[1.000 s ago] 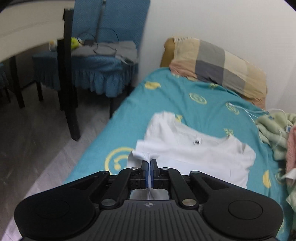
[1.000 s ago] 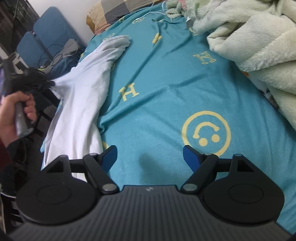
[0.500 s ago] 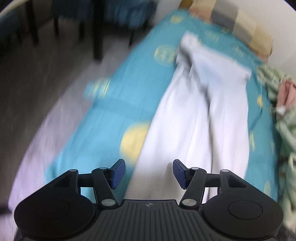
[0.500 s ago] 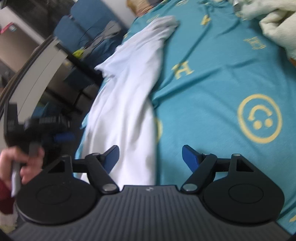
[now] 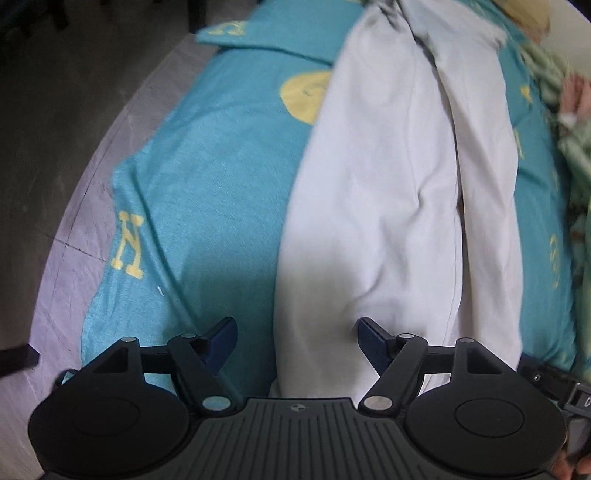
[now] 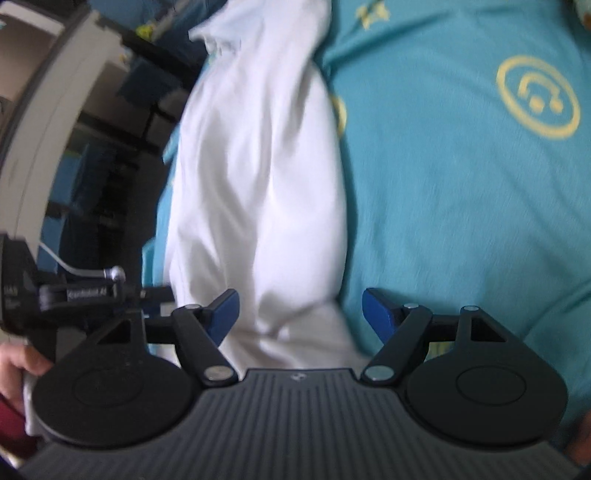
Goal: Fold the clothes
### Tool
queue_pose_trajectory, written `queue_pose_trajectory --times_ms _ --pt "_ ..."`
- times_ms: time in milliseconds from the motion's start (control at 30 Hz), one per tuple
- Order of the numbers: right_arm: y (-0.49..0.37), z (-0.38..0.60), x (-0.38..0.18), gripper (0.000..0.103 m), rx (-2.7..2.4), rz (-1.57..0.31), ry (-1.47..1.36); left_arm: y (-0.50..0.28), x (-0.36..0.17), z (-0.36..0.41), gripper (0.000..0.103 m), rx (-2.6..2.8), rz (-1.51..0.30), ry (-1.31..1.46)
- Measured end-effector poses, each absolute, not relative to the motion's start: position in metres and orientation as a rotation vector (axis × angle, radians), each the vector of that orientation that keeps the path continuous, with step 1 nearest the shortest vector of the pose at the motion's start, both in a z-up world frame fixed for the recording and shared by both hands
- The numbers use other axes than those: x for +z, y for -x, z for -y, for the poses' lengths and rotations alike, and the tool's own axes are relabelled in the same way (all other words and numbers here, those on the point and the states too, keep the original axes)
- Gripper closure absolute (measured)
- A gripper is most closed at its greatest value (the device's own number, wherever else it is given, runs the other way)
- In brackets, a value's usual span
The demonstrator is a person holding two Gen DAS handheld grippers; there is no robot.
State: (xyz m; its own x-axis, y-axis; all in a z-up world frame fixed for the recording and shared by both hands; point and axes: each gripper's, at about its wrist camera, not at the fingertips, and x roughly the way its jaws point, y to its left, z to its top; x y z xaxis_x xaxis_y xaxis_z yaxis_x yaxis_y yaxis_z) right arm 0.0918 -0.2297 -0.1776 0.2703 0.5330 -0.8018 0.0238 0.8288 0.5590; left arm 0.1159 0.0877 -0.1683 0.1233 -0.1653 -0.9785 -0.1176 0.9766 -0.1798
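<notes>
A white T-shirt [image 5: 388, 192] lies stretched lengthways along the near edge of a bed with a teal sheet [image 5: 207, 155]. It also shows in the right wrist view [image 6: 258, 184]. My left gripper [image 5: 297, 338] is open and empty, just over the shirt's near end. My right gripper [image 6: 301, 308] is open and empty over the same end of the shirt. The left gripper's body [image 6: 74, 295] shows at the left of the right wrist view.
The teal sheet [image 6: 461, 184] has yellow smiley and letter prints. Grey floor [image 5: 55, 147] lies left of the bed. A green blanket heap [image 5: 576, 155] sits at the far right. A pillow [image 5: 524, 11] is at the bed's head. Dark furniture [image 6: 92, 166] stands beside the bed.
My left gripper let go of the shirt's sleeve, opened and drew back to the shirt's near end. My right gripper moved left over the same end and stayed open.
</notes>
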Motion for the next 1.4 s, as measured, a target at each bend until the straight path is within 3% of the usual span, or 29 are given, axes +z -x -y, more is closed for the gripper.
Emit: queue_pose_trajectory --times_ms 133,267,367,433,500,567,733,933,1133,1267,1400 --pt "-0.081 0.216 -0.182 0.027 0.385 -1.336 -0.552 -0.110 -0.170 -0.063 0.024 -0.167 -1.477 0.077" --pt "-0.066 0.192 -0.180 0.030 0.408 -1.373 -0.474 -0.097 -0.171 -0.050 0.031 -0.299 -1.554 0.032" --pt "-0.061 0.183 -0.180 0.051 0.393 -1.396 -0.401 -0.089 -0.173 -0.048 0.047 -0.329 -1.598 -0.018" --pt "-0.059 0.179 -0.178 0.079 0.368 -1.401 -0.333 -0.086 -0.174 -0.050 0.060 -0.336 -1.620 -0.020" --pt "-0.056 0.175 -0.176 0.088 0.373 -1.406 -0.297 -0.082 -0.173 -0.053 0.087 -0.331 -1.621 -0.017" --pt "-0.053 0.171 -0.171 0.092 0.384 -1.394 -0.266 -0.080 -0.167 -0.057 0.097 -0.334 -1.598 -0.001" --pt "-0.052 0.194 -0.139 0.093 0.402 -1.288 -0.386 -0.073 -0.127 -0.080 0.098 -0.359 -1.440 0.151" --pt "-0.054 0.241 -0.079 0.093 0.416 -1.100 -0.512 -0.061 -0.046 -0.107 0.099 -0.380 -1.184 0.454" --pt "-0.042 0.261 -0.015 0.093 0.454 -0.917 -0.565 -0.039 0.041 -0.094 0.099 -0.409 -1.020 0.540" --pt "-0.015 0.264 0.011 0.093 0.472 -0.839 -0.551 0.000 0.061 -0.081 0.099 -0.419 -0.989 0.533" --pt "0.026 0.270 0.010 0.093 0.483 -0.821 -0.539 0.054 0.045 -0.079 0.099 -0.439 -1.015 0.522"
